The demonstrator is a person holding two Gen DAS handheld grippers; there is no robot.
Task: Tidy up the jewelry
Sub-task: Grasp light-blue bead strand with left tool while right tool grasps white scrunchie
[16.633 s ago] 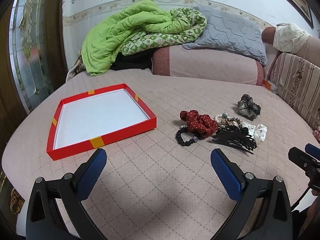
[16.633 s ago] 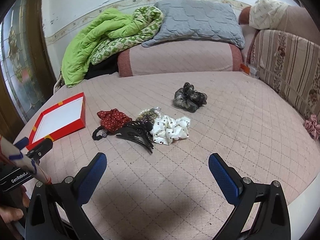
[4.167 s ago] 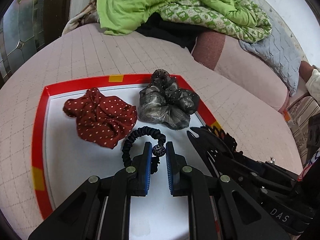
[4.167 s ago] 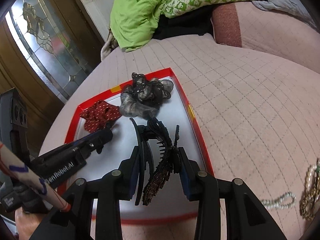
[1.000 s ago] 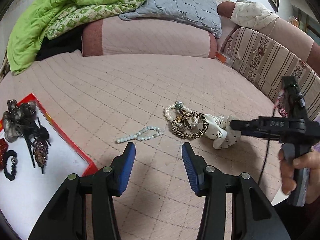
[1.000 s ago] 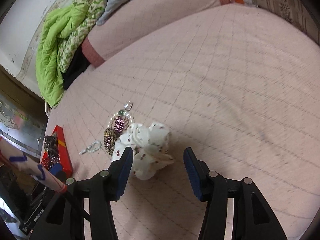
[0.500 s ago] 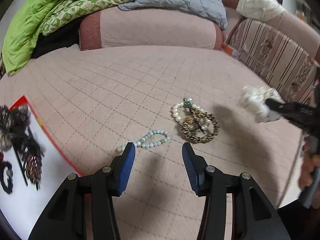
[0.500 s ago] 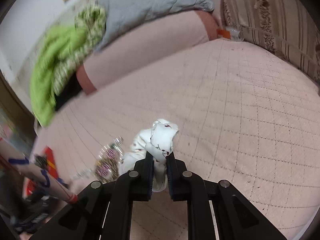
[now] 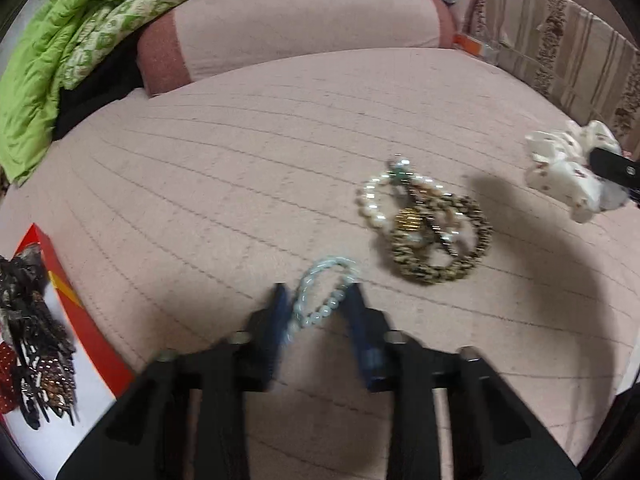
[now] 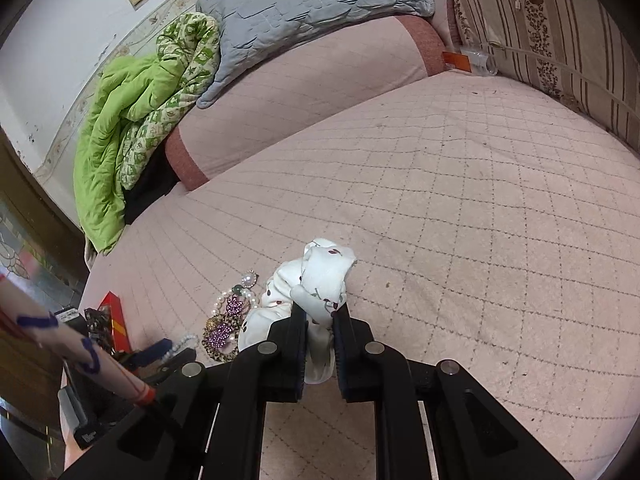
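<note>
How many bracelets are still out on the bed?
3 that I can make out: a pale bead one between the left tool's closing fingers, and a pearl one tangled with a leopard one. The tangle may hide more.

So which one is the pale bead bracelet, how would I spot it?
On the pink quilted bed, look beside the red tray. The pale bead bracelet lies between the closing left gripper fingers, smaller and plainer than the neighbouring tangled pearl and gold bracelets.

red tray (image 9: 94, 344): we see only one corner, the rest cut by the left edge. hair clips (image 9: 38, 364) inside it: smeared, count unclear. left gripper (image 9: 318, 306): motion-blurred, closing around the pale bead bracelet (image 9: 324, 292); contact unclear. white scrunchie (image 10: 316, 284): lower part hidden between pads.
</note>
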